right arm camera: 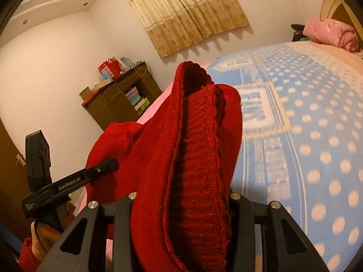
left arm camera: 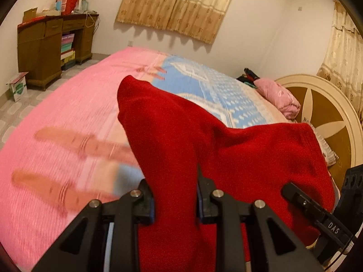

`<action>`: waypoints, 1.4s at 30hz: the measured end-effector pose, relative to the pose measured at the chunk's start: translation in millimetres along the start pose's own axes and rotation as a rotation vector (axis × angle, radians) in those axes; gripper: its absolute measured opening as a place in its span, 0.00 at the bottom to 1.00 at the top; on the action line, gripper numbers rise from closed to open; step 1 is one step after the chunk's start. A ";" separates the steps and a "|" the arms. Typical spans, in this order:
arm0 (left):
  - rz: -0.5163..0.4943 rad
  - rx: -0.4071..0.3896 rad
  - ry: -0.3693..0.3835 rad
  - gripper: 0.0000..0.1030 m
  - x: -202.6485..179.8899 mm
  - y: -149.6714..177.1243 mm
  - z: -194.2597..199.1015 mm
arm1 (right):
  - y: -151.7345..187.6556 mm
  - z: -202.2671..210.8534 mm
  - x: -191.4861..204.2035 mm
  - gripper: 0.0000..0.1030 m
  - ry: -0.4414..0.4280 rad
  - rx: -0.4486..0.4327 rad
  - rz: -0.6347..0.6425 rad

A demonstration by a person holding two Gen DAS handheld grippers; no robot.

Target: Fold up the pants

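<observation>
The red knit pants (left arm camera: pixel 177 140) hang bunched between both grippers above the bed. My left gripper (left arm camera: pixel 174 204) is shut on a thick fold of the pants, which rises up in front of the camera. My right gripper (right arm camera: pixel 181 206) is shut on the ribbed waistband of the pants (right arm camera: pixel 199 154). The right gripper shows at the right edge of the left wrist view (left arm camera: pixel 317 213); the left gripper shows at the left of the right wrist view (right arm camera: pixel 68 181), held by a hand. The fingertips of both are hidden by cloth.
A bed with a pink sheet (left arm camera: pixel 56 124) and a blue dotted cover (right arm camera: pixel 317 136) lies below. A rolled pink quilt (left arm camera: pixel 279 97) sits by the round headboard (left arm camera: pixel 329 117). A brown wooden desk (left arm camera: pixel 45 45) with boxes stands against the far wall under curtains (left arm camera: pixel 177 6).
</observation>
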State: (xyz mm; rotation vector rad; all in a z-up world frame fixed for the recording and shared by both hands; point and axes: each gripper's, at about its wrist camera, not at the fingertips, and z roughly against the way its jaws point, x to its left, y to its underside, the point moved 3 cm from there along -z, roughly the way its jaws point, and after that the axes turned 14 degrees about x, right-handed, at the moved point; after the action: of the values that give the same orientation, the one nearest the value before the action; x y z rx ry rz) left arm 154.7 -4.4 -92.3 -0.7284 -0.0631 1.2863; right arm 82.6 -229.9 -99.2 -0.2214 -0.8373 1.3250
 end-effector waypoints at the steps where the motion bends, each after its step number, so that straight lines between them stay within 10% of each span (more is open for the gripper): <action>1: -0.007 -0.012 -0.003 0.25 -0.2 -10.2 -7.2 | -12.4 -7.5 -3.9 0.39 0.003 -0.013 0.000; 17: -0.017 -0.063 -0.096 0.25 2.1 -101.5 -106.7 | -110.2 -106.4 -52.4 0.39 0.034 -0.060 -0.071; 42: -0.100 0.048 -0.289 0.25 -3.9 -87.1 -181.1 | -94.1 -158.9 -87.3 0.39 0.206 0.053 -0.045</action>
State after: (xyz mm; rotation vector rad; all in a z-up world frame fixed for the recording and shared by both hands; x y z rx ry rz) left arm 305.3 -98.6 -186.2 -0.4888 -0.2987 1.2845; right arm 256.5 -286.0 -190.5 -0.2903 -0.6286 1.2568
